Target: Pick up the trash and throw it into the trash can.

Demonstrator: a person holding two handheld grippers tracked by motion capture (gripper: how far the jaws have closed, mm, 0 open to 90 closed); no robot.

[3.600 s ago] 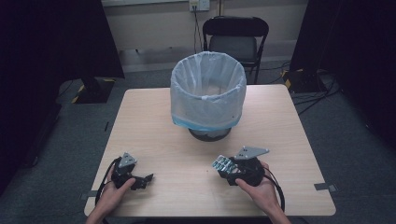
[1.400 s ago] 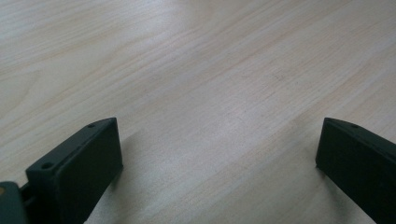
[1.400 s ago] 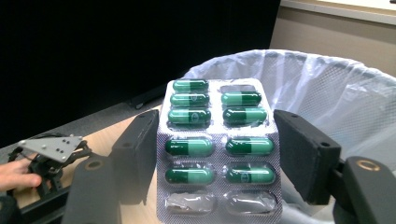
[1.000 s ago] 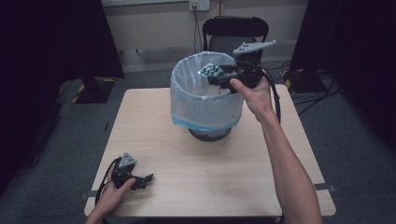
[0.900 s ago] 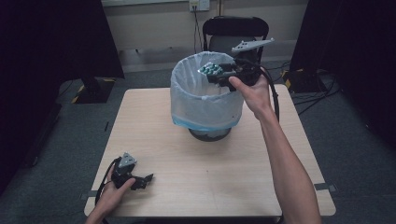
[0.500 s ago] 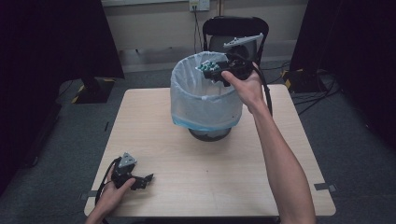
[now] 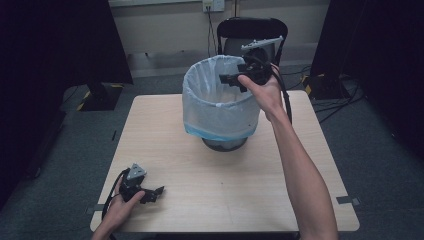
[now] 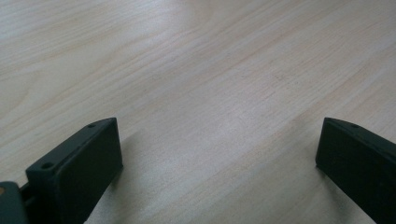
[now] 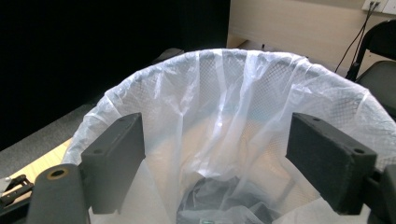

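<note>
A: Right gripper (image 7: 231, 80), fingers (image 9: 116, 161). What has changed?

B: A moment ago my fingers were clamped on a small crumpled item above the bin. Now they stand wide apart with nothing between them, and through the gap I look straight down into the white liner (image 9: 233, 112).

A: Where is the item now?

B: I judge it has dropped into the bin (image 7: 220, 107). Dark crumpled material lies at the bottom, under the liner folds; I cannot tell which part of it is the piece just released.

A: And the left gripper (image 7: 150, 192)?

B: Its fingers (image 8: 77, 168) are also spread wide, resting low over bare wood at the near left corner of the table (image 7: 240, 200), exactly where they were before.

A: Meaning for the task?

B: The drop looks done. The bin stands at the far middle of the table, so my right arm can withdraw.
</note>
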